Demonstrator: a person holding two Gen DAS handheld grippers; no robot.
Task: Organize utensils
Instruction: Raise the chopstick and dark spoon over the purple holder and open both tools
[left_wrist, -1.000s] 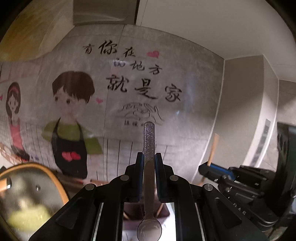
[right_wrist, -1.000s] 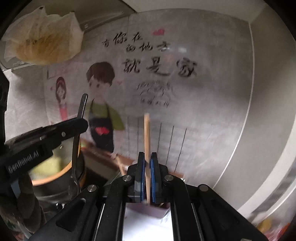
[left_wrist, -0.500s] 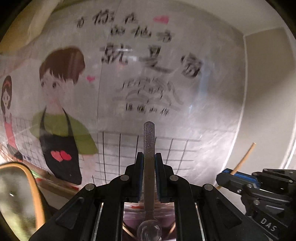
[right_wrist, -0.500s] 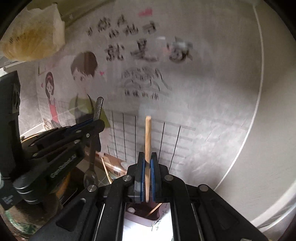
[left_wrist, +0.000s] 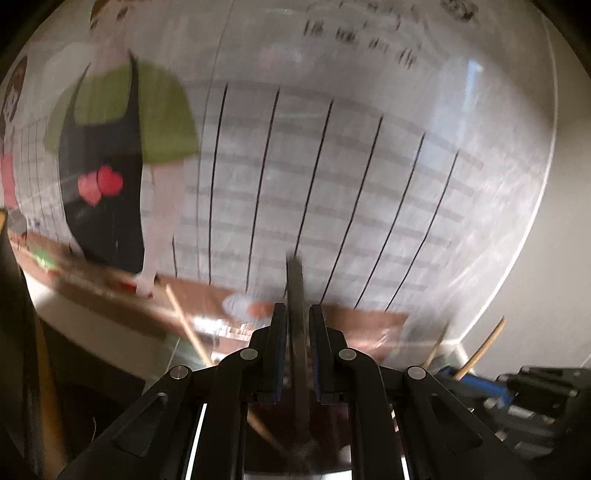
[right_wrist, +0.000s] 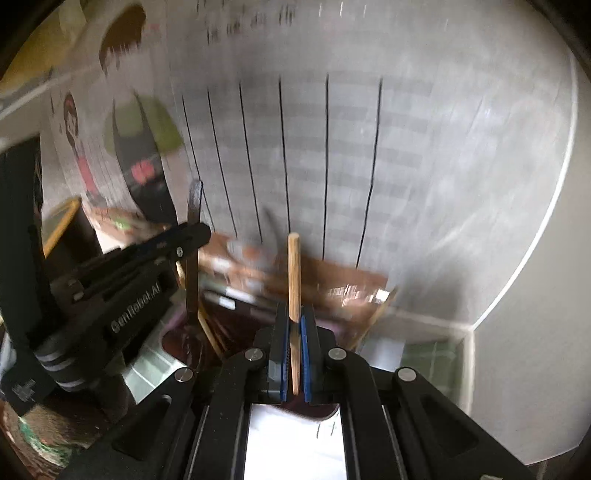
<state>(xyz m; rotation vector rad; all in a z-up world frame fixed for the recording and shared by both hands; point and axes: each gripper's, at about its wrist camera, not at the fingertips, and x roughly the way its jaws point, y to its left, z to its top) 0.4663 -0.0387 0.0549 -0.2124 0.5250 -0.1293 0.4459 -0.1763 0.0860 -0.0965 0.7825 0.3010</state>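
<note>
My left gripper (left_wrist: 295, 314) is shut on a metal spoon (left_wrist: 295, 288), handle up, bowl down over a dark utensil holder (left_wrist: 332, 424). The spoon also shows in the right wrist view (right_wrist: 194, 236), held by the left gripper (right_wrist: 188, 236), its bowl low in the holder (right_wrist: 184, 339). My right gripper (right_wrist: 294, 317) is shut on a wooden chopstick (right_wrist: 294, 273), held upright above the same holder. Other wooden chopsticks (left_wrist: 184, 325) lean in the holder. The picture is motion-blurred.
A cartoon wall sticker with grid lines (left_wrist: 332, 184) fills the background close ahead. A white wall corner (right_wrist: 517, 258) stands at the right. A pot with a glass lid (right_wrist: 59, 229) sits at the left. A white box (right_wrist: 436, 350) lies right of the holder.
Both grippers have dropped and tilted down toward the holder. The wall writing has slid out of the top of view. The spoon and chopstick sit lower over the holder.
</note>
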